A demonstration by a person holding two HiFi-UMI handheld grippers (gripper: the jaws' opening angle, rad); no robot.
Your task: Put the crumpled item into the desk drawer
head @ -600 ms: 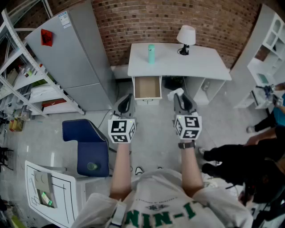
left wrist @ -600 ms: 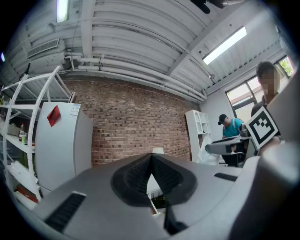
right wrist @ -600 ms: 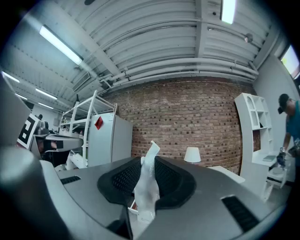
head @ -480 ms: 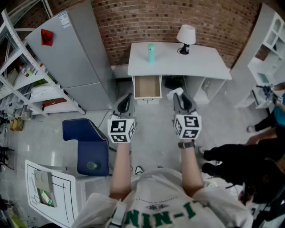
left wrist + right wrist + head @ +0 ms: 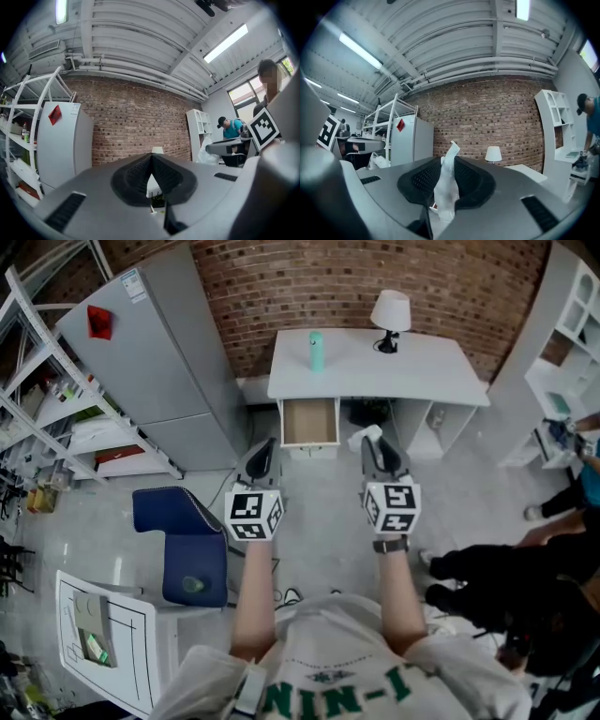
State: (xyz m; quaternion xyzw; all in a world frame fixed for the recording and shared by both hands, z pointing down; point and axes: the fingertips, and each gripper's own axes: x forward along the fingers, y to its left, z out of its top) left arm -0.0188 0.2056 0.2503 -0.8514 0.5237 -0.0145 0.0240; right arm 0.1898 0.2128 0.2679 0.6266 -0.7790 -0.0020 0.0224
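My right gripper is shut on a crumpled white item, which sticks up between the pads in the right gripper view as a white crumpled item. The white desk stands against the brick wall, and its drawer is pulled open below the left side, showing a bare wooden bottom. The right gripper hangs just right of the drawer's front. My left gripper is shut with nothing in it, left of and nearer than the drawer; its jaws meet at the tip in the left gripper view.
A teal bottle and a white lamp stand on the desk. A grey fridge is to the left, a blue chair at lower left, white shelves at right. A person is near at right.
Both grippers and the held item stay almost as they were; the view has shifted very slightly.
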